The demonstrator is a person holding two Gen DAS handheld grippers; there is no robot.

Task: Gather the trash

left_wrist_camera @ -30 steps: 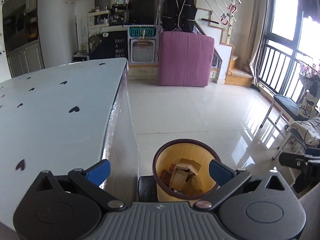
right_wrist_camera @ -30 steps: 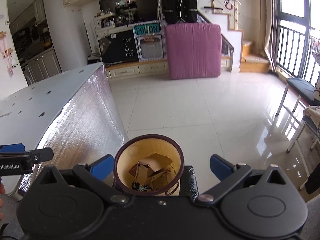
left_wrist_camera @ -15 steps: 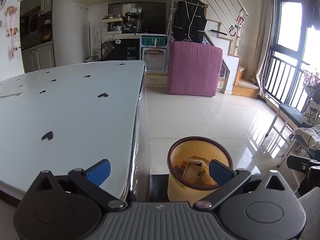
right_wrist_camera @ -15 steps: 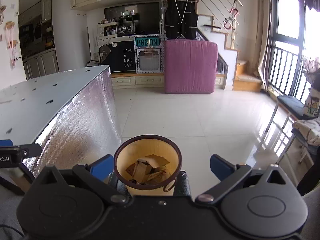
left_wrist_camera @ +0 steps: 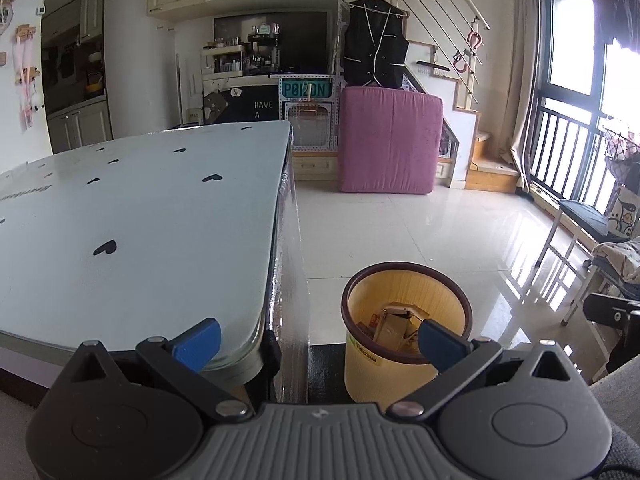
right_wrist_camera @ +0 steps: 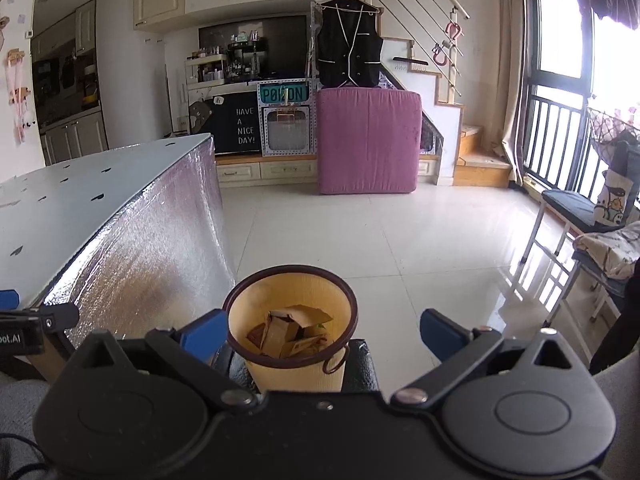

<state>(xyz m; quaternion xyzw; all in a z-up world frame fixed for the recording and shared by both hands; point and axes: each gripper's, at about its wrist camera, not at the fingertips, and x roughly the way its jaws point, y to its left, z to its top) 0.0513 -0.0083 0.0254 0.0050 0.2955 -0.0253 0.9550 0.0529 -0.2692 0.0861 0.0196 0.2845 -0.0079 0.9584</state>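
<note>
Presently, both claws stand with fingers spread wide and nothing between them. The left claw (left_wrist_camera: 318,338) is level with the near corner of the counter (left_wrist_camera: 152,216), its left pad over the counter's edge and its right pad in front of the bin's rim. The right claw (right_wrist_camera: 320,334) is held lower and further right, looking straight down into the bin (right_wrist_camera: 291,330), which sits between its blue pads without touching either.

The bin, a yellow ribbed pail with a dark brown rim, stands on the floor just beside the counter's foil-clad side (right_wrist_camera: 156,256). It holds cardboard scraps (right_wrist_camera: 290,334) heaped in its bottom. The visible stretch of counter top shows only printed black hearts; no loose rubbish is evident on it from either view. The tiled floor (left_wrist_camera: 420,232) beyond the bin appears bare as far as the pink mattress (left_wrist_camera: 390,140) at the far wall.

Assessment: collection looks largely complete. The step in hand appears to be a check for remaining items or a retreat from the bin. To do it well, sweep both cameras across the counter and floor, keeping the claws apart. Any further drop should be released squarely above the rim, since the bin is light and could tip if nudged.

Both devices are held roughly level, pointing toward the far wall.
</note>
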